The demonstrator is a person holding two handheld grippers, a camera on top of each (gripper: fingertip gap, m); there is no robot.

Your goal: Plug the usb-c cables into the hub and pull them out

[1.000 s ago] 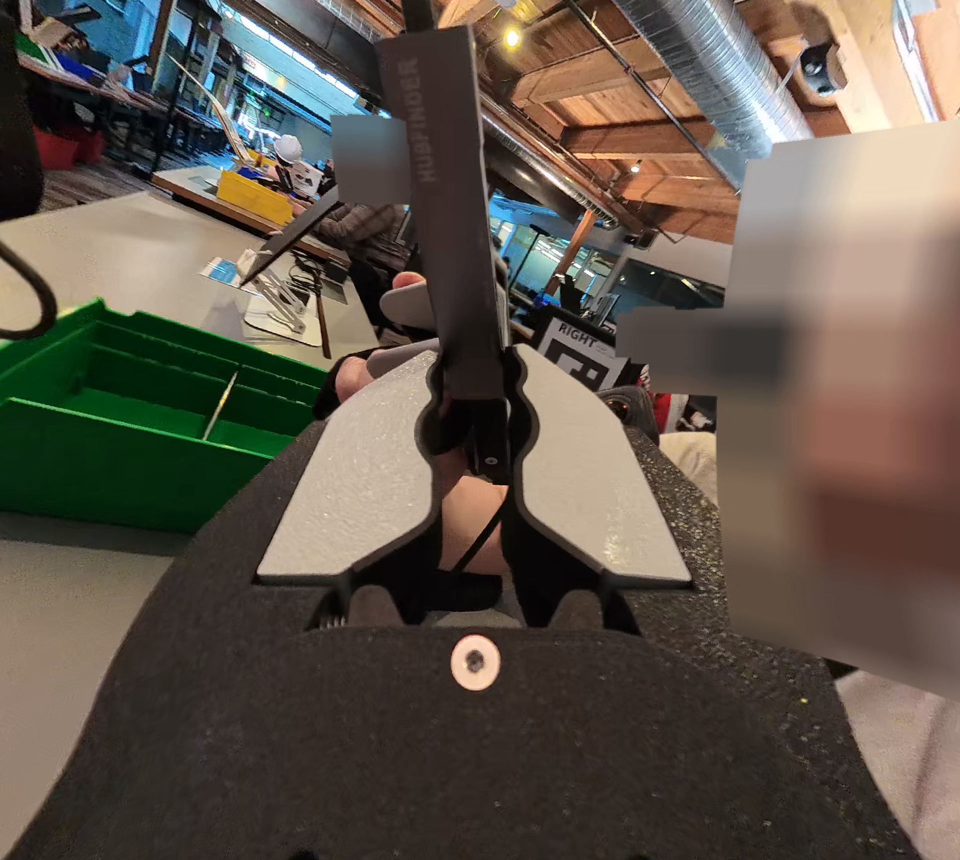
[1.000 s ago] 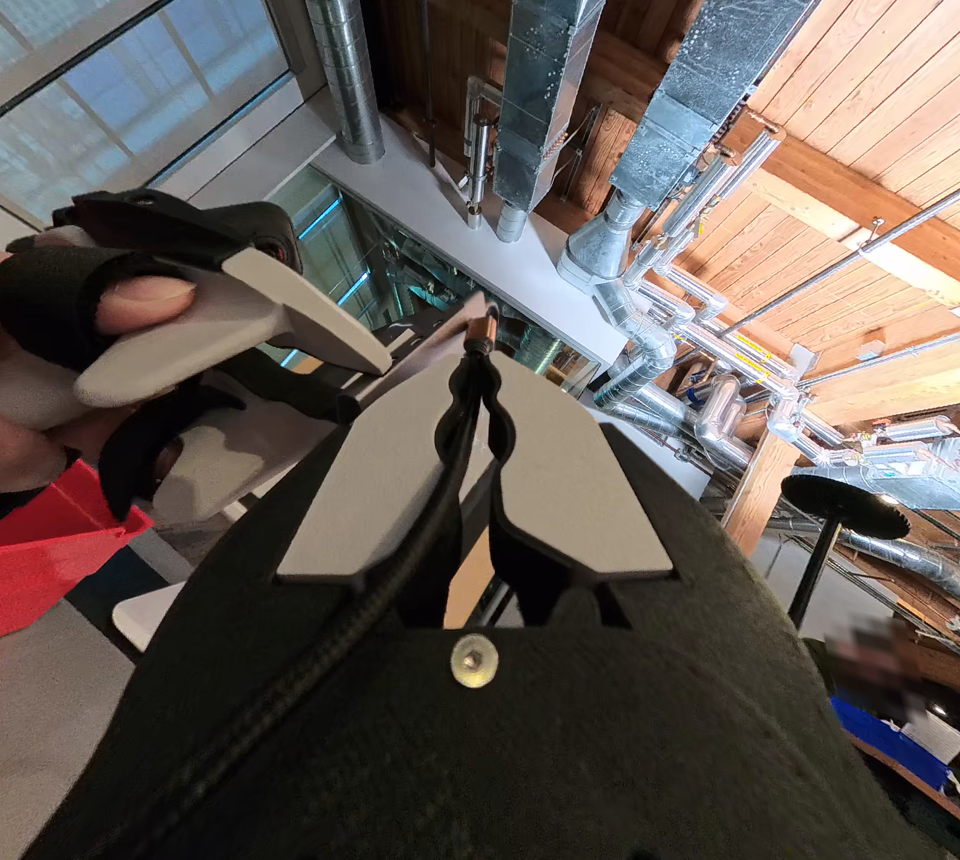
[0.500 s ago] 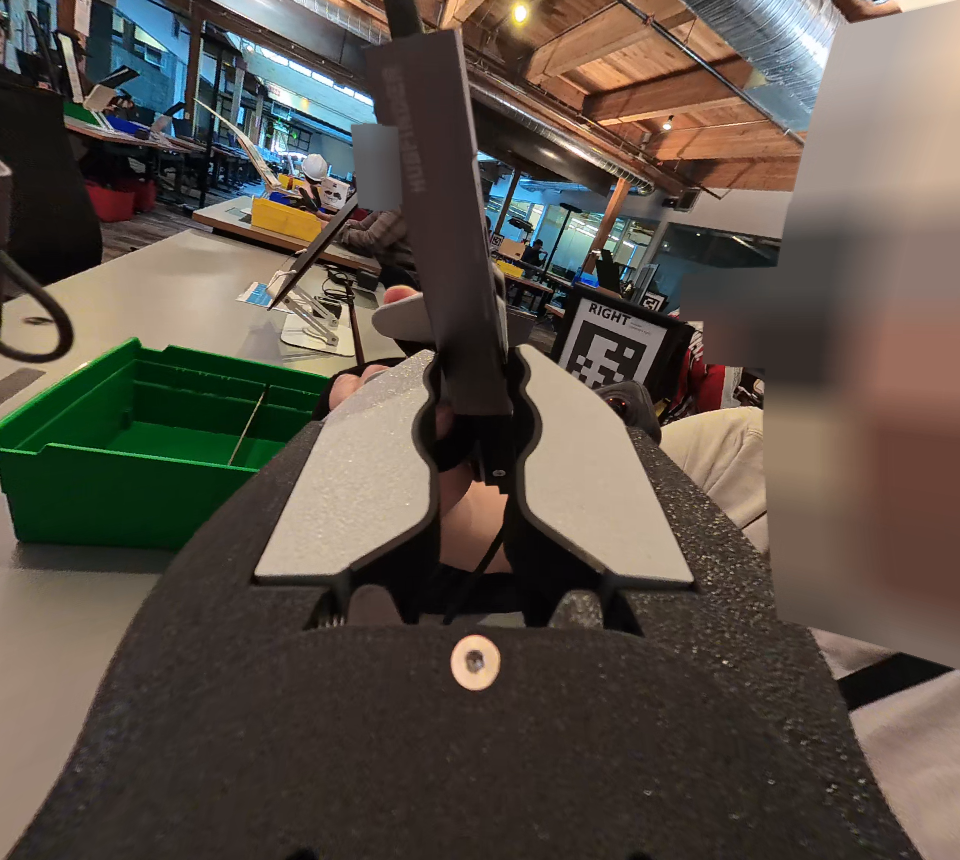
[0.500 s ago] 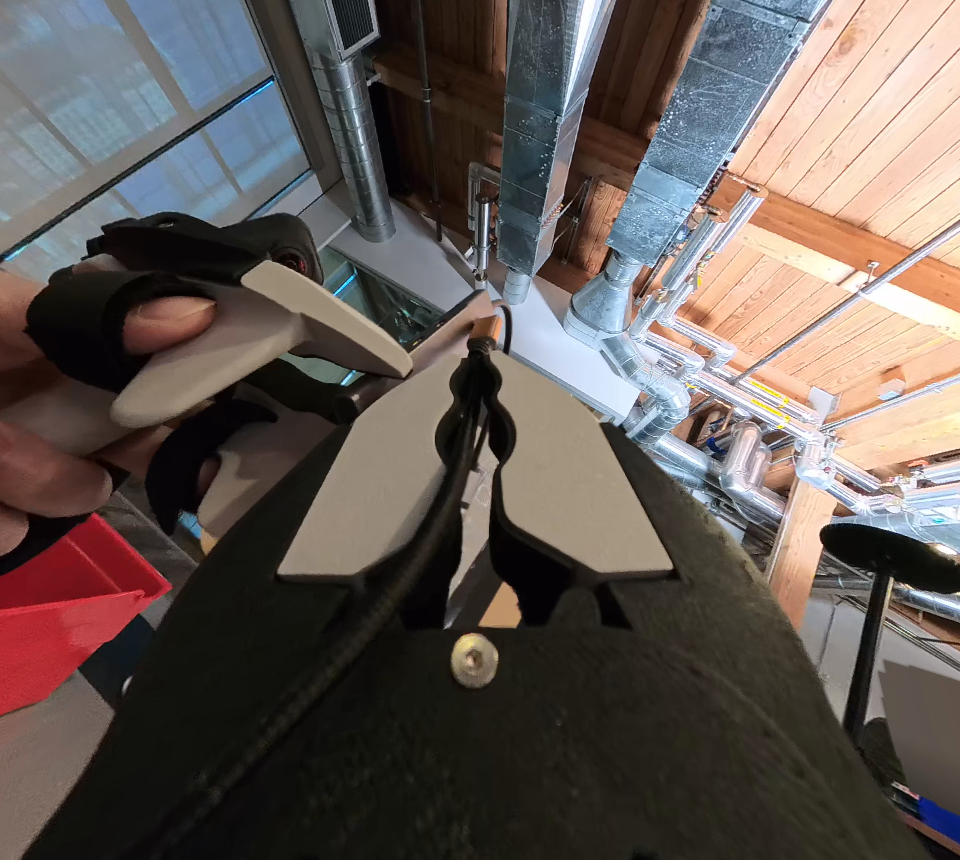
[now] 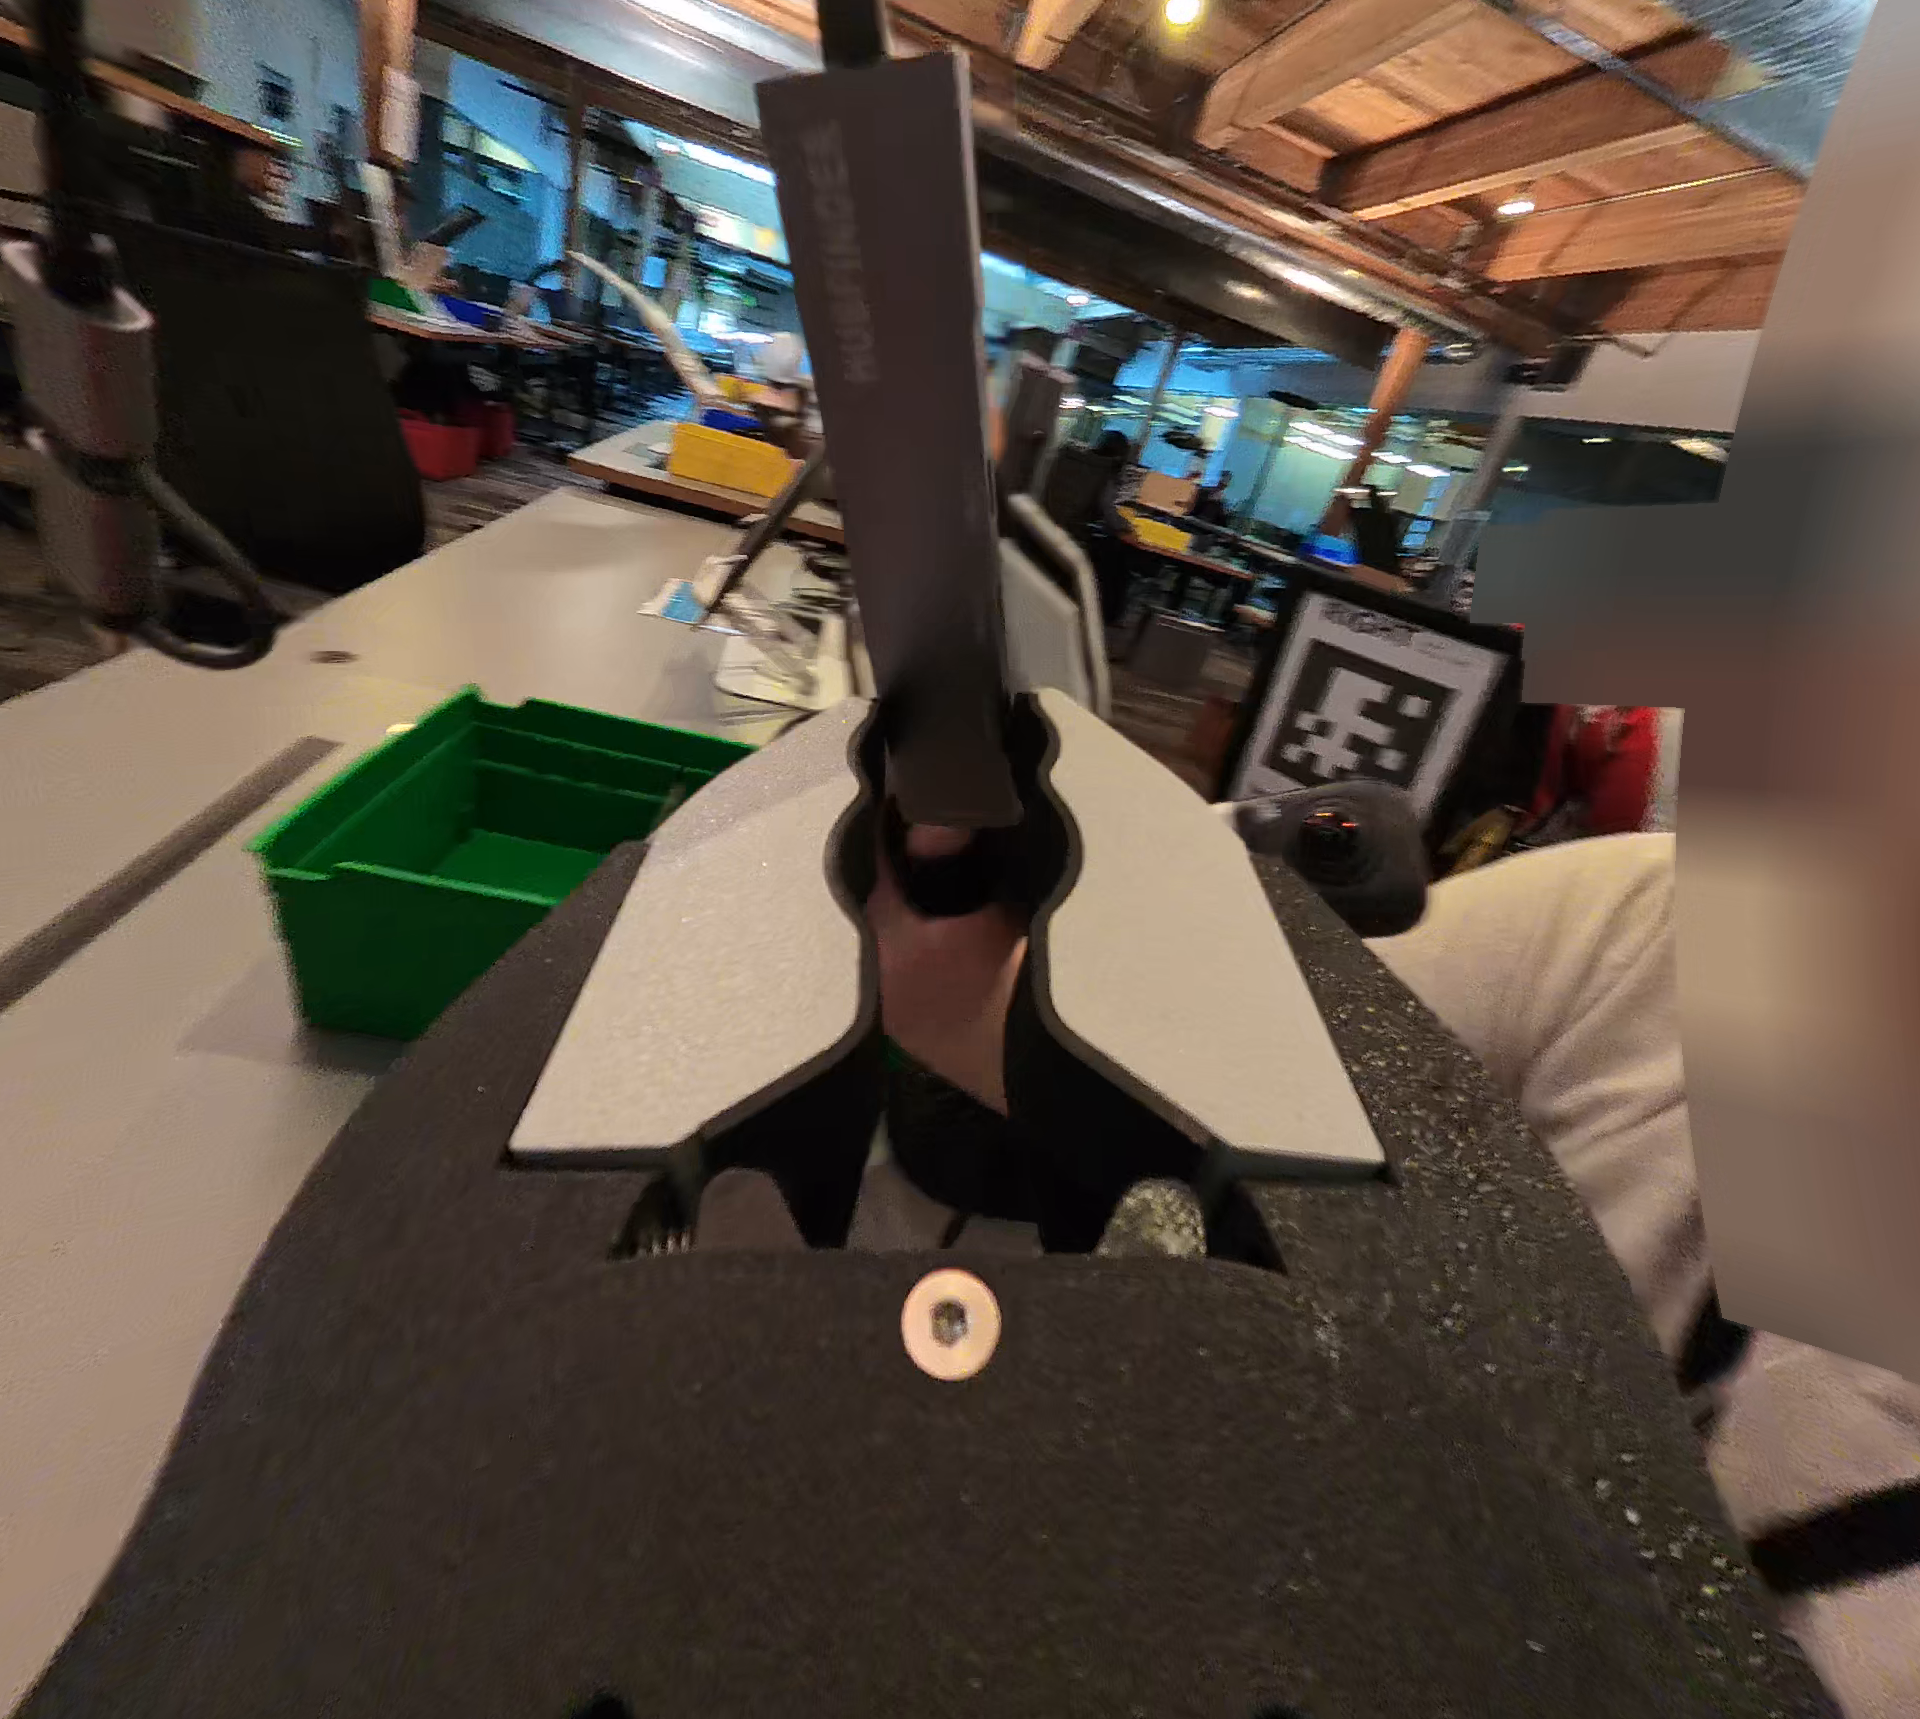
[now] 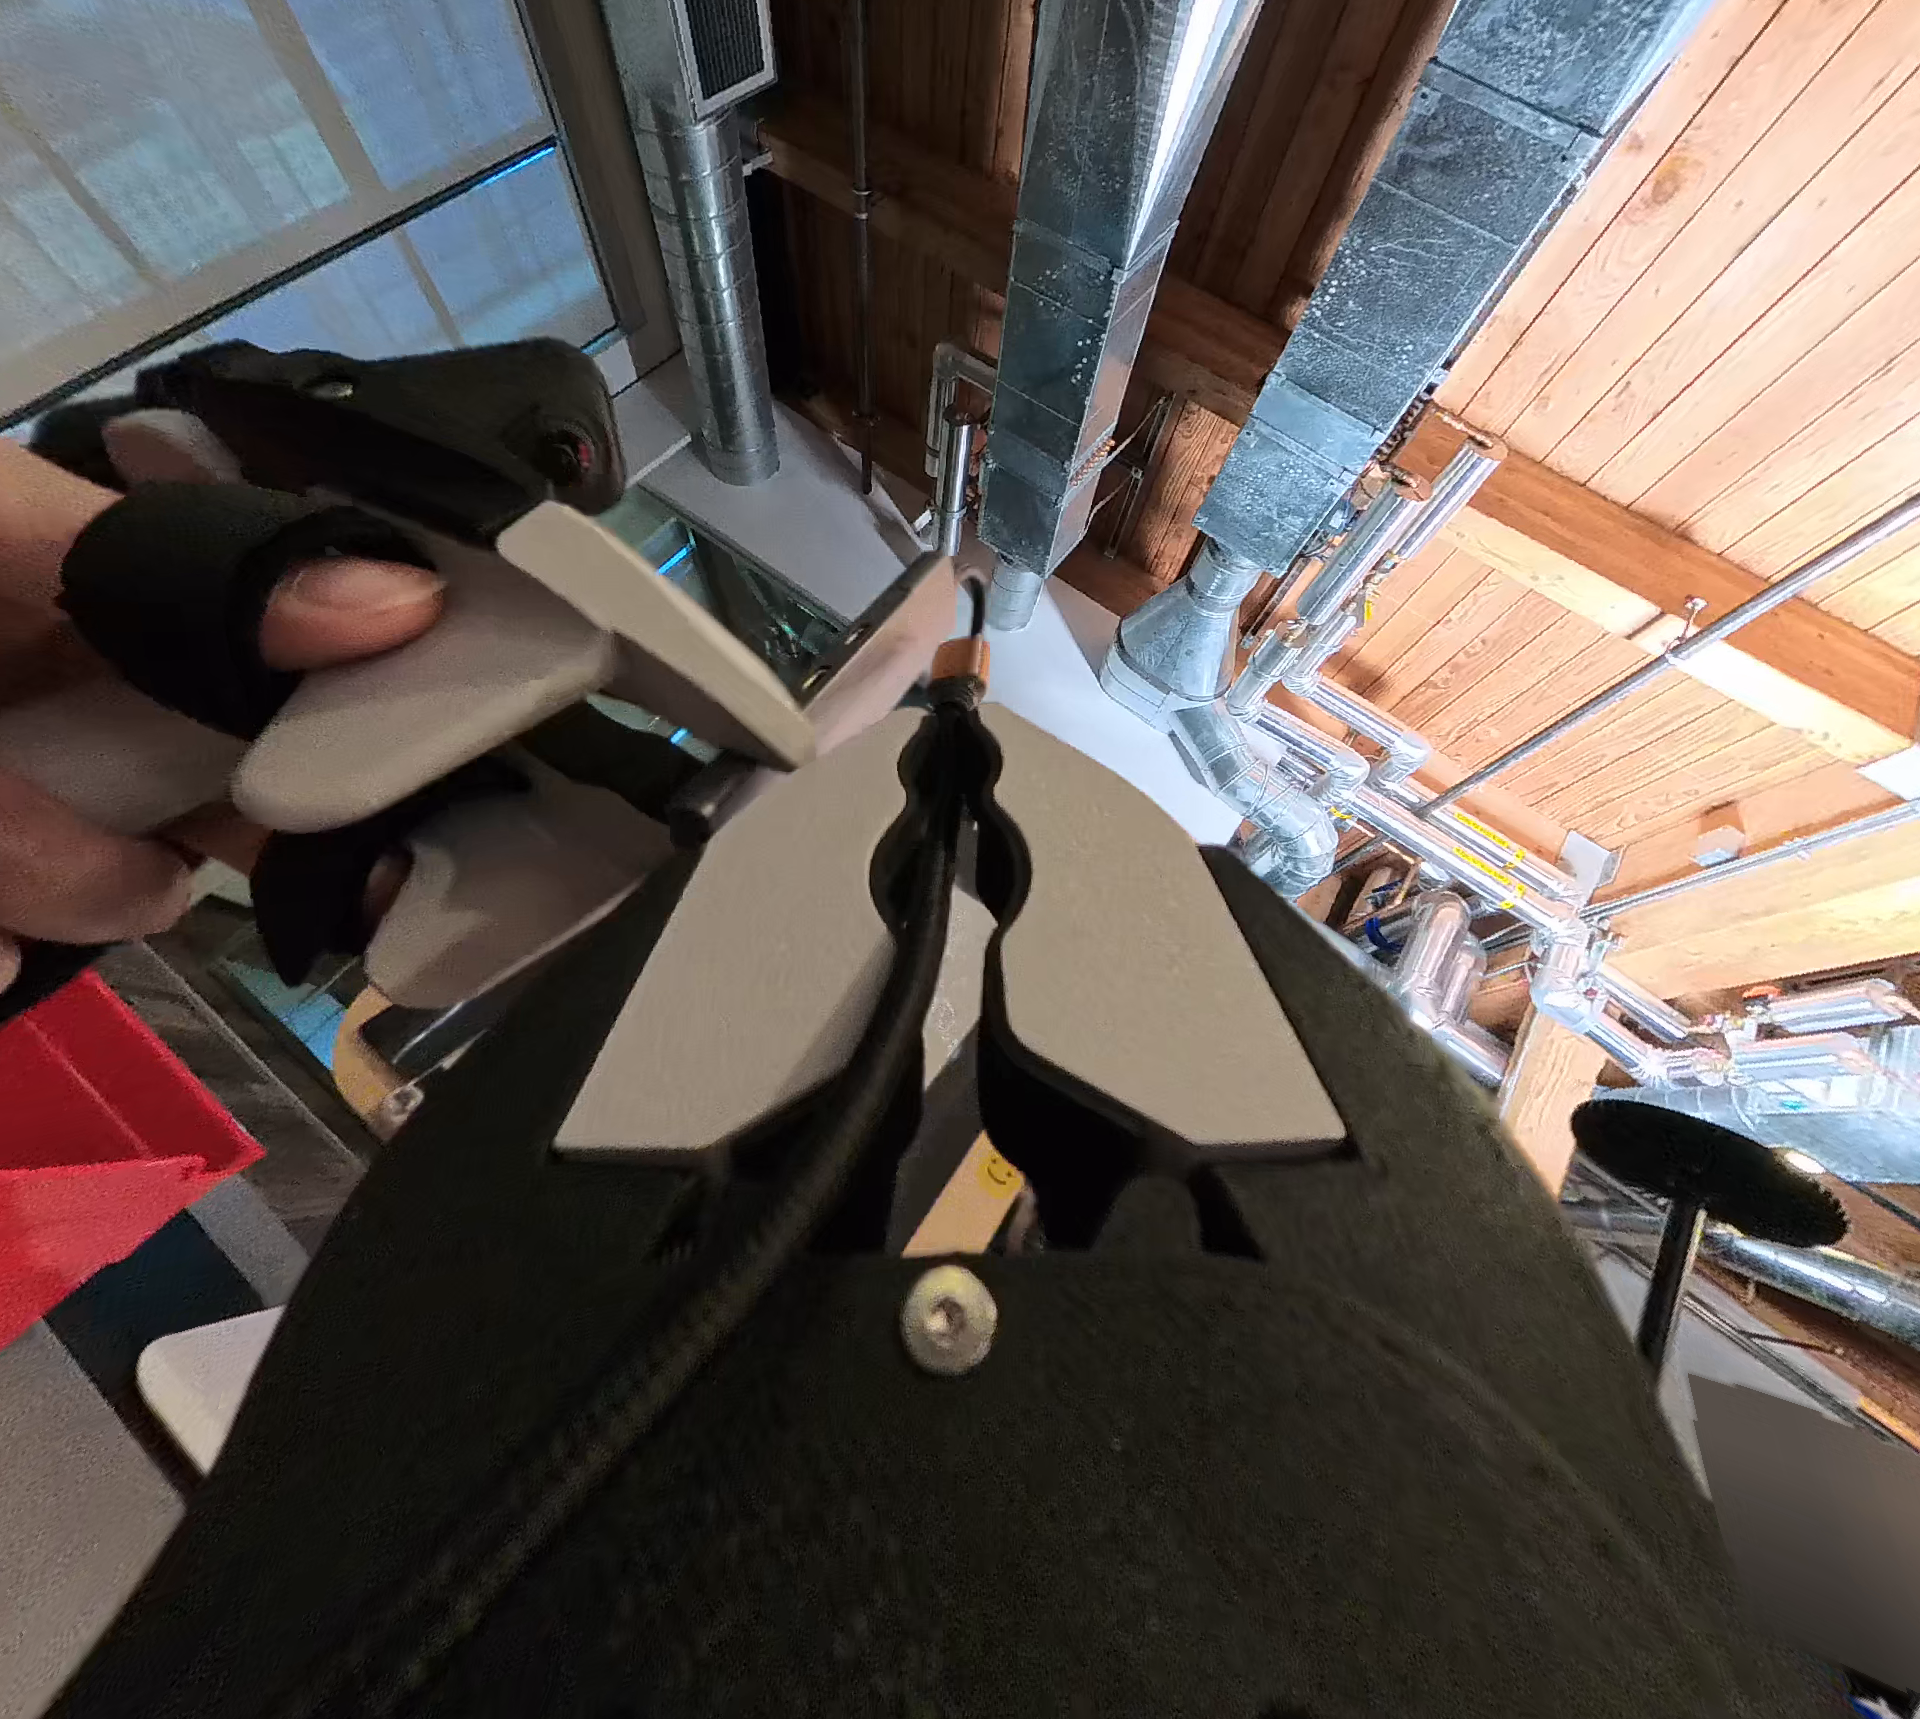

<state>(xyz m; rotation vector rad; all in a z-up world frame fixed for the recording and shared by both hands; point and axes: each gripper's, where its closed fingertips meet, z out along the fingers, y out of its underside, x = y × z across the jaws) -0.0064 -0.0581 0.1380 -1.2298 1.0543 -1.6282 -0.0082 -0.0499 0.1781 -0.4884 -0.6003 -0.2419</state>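
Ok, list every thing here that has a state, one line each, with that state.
left gripper: shut on the hub.
hub: held upright, its own black cord leaving the top end.
right gripper: shut on the usb-c cable.
usb-c cable: copper-collared plug at the hub's edge; whether it is seated cannot be told.
green bin: open-topped, on the table.
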